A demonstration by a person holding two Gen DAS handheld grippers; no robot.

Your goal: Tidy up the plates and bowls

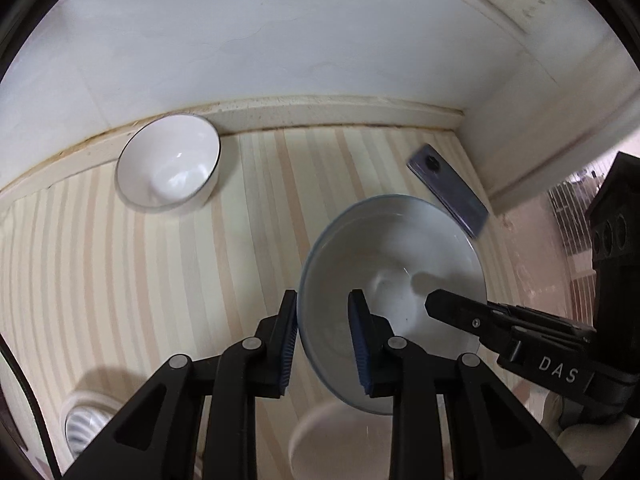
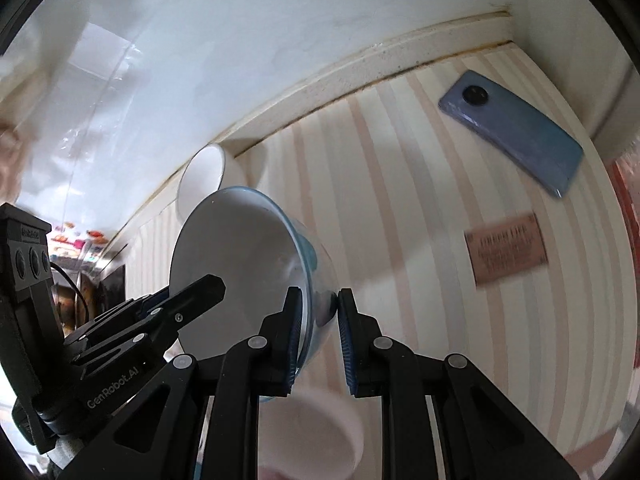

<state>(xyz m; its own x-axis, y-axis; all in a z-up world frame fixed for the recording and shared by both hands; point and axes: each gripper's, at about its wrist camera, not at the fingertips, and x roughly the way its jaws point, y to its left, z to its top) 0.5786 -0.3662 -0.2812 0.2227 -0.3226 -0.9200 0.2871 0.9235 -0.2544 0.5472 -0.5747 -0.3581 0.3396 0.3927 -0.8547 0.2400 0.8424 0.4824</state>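
Observation:
A white bowl with a blue rim [image 1: 400,248] hangs tilted above the striped counter, held from two sides. My left gripper [image 1: 324,336] is shut on its near-left rim, one finger outside and one inside. My right gripper [image 2: 320,332] is shut on the bowl [image 2: 240,248] wall close to its foot. From the right, the right gripper's finger [image 1: 440,304] reaches into the bowl; its other finger is hidden. A second white bowl with a dark rim [image 1: 168,164] stands by the back wall. Another white bowl [image 1: 340,440] sits blurred beneath the grippers.
A blue phone [image 2: 512,132] lies face down at the back right corner. A brown label [image 2: 506,254] is stuck on the striped counter [image 1: 100,260]. A ribbed white object [image 1: 86,424] sits at the near left. Walls close off the back and the right.

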